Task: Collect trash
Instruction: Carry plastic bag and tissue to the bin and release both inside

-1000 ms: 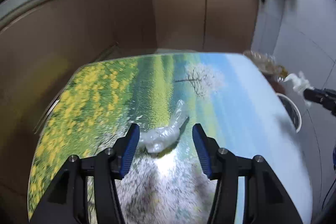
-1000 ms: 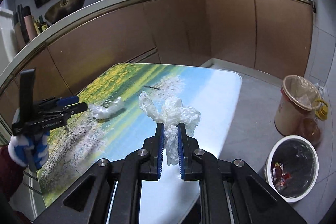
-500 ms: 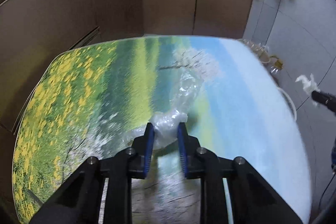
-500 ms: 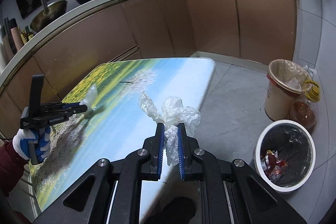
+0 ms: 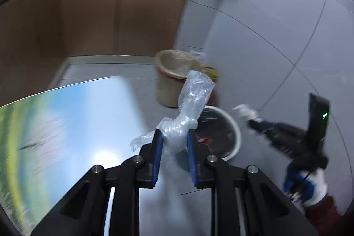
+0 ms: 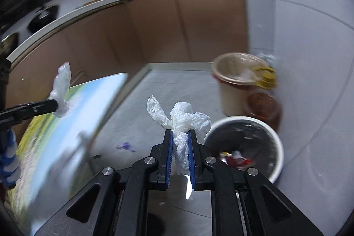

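The desk (image 5: pixel 73 125) with its meadow print ends just short of the white bin (image 6: pixel 276 147), which stands on the floor beside a tan bucket (image 6: pixel 230 90). Both pieces of trash are off the desk and in the air. The left claw (image 5: pixel 174 143) is clamped on a clear plastic bag (image 5: pixel 192 96), which stands up loosely above the pads; the bin shows right behind it. The right claw (image 6: pixel 180 147) is pinched tight on a crumpled white glove (image 6: pixel 188 123), just left of the bin's rim. The main risk, I judge, is letting go early: light film can drift and land on the floor or catch the rim. The bag's slack tail could also cling to a pad on release.
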